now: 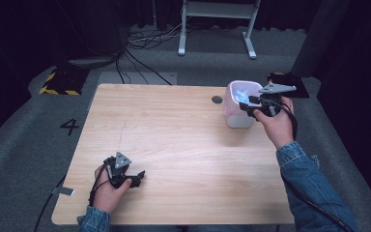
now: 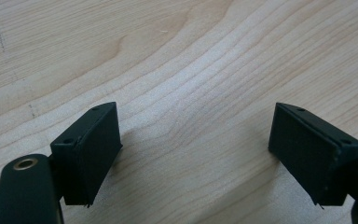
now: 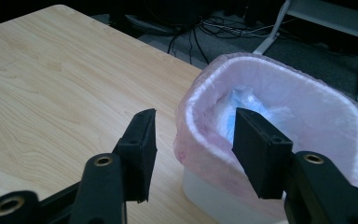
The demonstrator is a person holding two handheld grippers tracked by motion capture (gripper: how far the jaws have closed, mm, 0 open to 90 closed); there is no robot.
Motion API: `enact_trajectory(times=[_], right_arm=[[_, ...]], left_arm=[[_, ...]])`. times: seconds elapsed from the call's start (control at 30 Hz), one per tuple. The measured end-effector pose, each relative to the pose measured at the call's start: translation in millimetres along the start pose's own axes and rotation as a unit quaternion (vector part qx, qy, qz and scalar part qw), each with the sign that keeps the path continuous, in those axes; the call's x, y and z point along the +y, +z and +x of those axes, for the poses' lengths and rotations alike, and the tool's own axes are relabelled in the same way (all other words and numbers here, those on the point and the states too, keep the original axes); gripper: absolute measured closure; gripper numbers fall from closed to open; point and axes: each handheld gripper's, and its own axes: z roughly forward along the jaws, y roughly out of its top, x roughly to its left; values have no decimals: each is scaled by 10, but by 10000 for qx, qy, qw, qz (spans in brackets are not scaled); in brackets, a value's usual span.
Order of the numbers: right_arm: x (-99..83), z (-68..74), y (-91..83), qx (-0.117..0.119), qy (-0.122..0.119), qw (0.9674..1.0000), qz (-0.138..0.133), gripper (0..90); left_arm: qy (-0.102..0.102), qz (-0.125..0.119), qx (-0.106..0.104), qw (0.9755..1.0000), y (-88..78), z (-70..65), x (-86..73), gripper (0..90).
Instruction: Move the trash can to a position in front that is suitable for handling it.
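Note:
A small white bin with a pink liner (image 1: 236, 104) stands near the table's far right corner. A crumpled pale blue wrapper (image 1: 242, 95) lies inside it. My right gripper (image 1: 251, 105) hovers at the bin's right side. In the right gripper view its jaws (image 3: 193, 119) stand apart over the near rim of the bin (image 3: 279, 93), one outside the liner, the other above the wrapper (image 3: 247, 105), pressing on nothing. My left gripper (image 1: 137, 178) rests low at the table's near left. In the left gripper view its jaws (image 2: 193, 116) are wide open over bare wood.
The wooden table (image 1: 174, 125) has a round dark grommet (image 1: 217, 99) left of the bin. On the grey floor behind lie cables (image 1: 145, 41), a white frame's legs (image 1: 249, 46) and a yellow-black striped block (image 1: 58, 83). A "4" (image 1: 70, 126) marks the floor at the left.

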Motion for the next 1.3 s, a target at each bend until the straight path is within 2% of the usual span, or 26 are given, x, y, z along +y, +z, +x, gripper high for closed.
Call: enact_trajectory(times=[0.3, 0.47, 0.6, 0.73, 0.9, 1.07, 1.3], right_arm=[[18, -10, 337, 38, -39, 9999, 125, 544], [-19, 0, 507, -8, -71, 9995, 304, 599], [-30, -16, 585, -111, -235, 9988, 426, 661], [-6, -32, 618, -104, -300, 9981, 530, 705], [32, -5, 628, -48, -509, 9968, 616, 768], [37, 66, 582, 208, -499, 9963, 668, 771], [10, 341, 441, 506, -599, 9947, 666, 787]], left_arm=[[11, 6, 1, 10000, 0, 1, 0, 161], [8, 5, -4, 10000, 0, 2, 0, 160], [3, 8, -15, 10000, 0, 3, 0, 159], [-6, 7, -11, 10000, 1, 2, 2, 158], [-6, 16, -24, 10000, -1, 3, 2, 157], [10, 17, -17, 10000, 0, 6, 3, 157], [3, 5, -17, 10000, 6, 9, 7, 154]])
